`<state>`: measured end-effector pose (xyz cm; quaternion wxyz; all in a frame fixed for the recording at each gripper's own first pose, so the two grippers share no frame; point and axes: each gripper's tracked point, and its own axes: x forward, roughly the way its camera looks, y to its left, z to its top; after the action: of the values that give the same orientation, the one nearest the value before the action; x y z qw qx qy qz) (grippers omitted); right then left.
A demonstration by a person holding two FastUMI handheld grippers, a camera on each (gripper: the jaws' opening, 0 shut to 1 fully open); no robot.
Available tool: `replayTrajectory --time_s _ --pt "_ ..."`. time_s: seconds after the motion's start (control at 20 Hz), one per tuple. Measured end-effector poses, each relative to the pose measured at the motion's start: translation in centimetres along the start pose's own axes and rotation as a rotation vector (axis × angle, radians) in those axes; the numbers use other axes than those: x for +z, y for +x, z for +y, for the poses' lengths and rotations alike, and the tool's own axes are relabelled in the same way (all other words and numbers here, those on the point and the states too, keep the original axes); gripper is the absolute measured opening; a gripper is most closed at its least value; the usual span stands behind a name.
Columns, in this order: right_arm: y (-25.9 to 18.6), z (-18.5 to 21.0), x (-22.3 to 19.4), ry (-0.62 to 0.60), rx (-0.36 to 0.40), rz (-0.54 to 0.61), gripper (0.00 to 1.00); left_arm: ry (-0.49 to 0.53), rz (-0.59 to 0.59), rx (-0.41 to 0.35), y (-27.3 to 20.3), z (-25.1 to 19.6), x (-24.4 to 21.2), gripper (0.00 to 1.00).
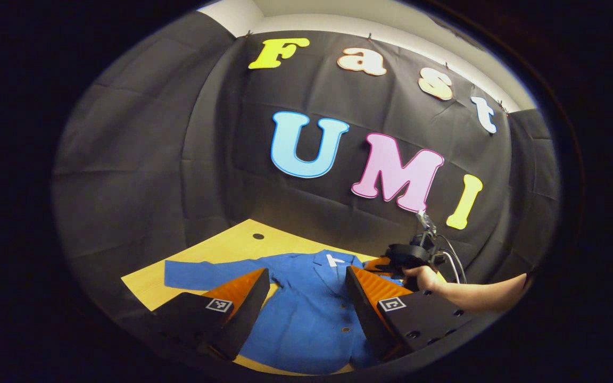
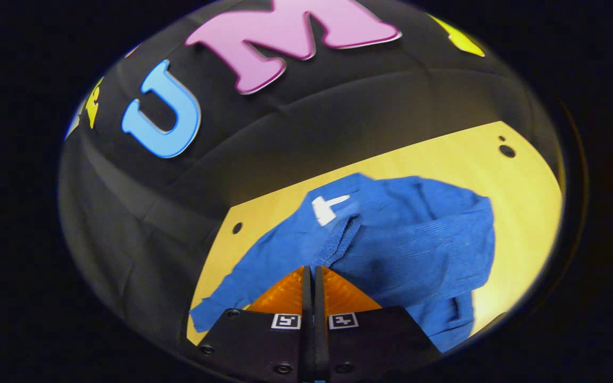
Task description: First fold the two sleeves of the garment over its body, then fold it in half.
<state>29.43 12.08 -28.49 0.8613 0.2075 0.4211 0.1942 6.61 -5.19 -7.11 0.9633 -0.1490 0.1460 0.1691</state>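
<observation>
A blue jacket (image 1: 306, 308) is seen lying on a light wooden desk (image 1: 221, 247) in front of the black cloth wall. In the left gripper view the garment lies front-up with its buttons visible, the collar and a white neck label (image 1: 334, 260) toward the wall, and one sleeve (image 1: 205, 272) stretched out flat across the desk to the image left. The left gripper (image 1: 306, 287) is held above the jacket body with its two fingers spread wide apart; nothing is held between them, and the button line of the jacket is framed in the gap. Beyond its image-right finger the right gripper (image 1: 410, 255) is seen farther off at the jacket's other shoulder, held by a hand (image 1: 422, 276) with a bare forearm. In the right gripper view the right gripper (image 2: 314, 272) has its fingers pressed together, and a ribbed edge of blue cloth (image 2: 338, 242) runs down to their tips; whether the cloth is actually pinched cannot be told. Beyond the tips the jacket lies bunched, with a fold of cloth turned over its body on the image right, and the white label (image 2: 326, 207) lies just past the fingertips. Small dark holes (image 2: 507, 151) are noted in the desk top.
</observation>
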Motion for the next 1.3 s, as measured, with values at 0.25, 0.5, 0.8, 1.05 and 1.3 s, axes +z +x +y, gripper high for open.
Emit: replayTrajectory --time_s 0.25,0.5,0.8,1.05,1.3 --pt "5.0 6.4 -6.2 0.094 0.076 0.101 0.04 -0.074 0.036 0.008 0.9 3.8 -1.5 0.82" --pt "5.4 6.9 -9.0 0.090 0.112 0.113 0.99 -0.064 0.030 0.006 2.8 7.2 -2.9 0.82" --pt "-5.2 3.9 -4.4 -0.018 0.067 -0.088 0.98 -0.153 0.129 0.186 7.8 15.7 -5.1 0.82" --pt "-16.9 1.1 -0.8 -0.014 -0.005 -0.251 0.98 -0.027 0.260 0.409 13.1 26.0 -7.8 0.84" --pt "-26.0 -2.1 -1.0 -0.069 -0.143 -0.372 0.98 -0.044 0.471 0.498 17.3 30.9 -11.2 0.84"
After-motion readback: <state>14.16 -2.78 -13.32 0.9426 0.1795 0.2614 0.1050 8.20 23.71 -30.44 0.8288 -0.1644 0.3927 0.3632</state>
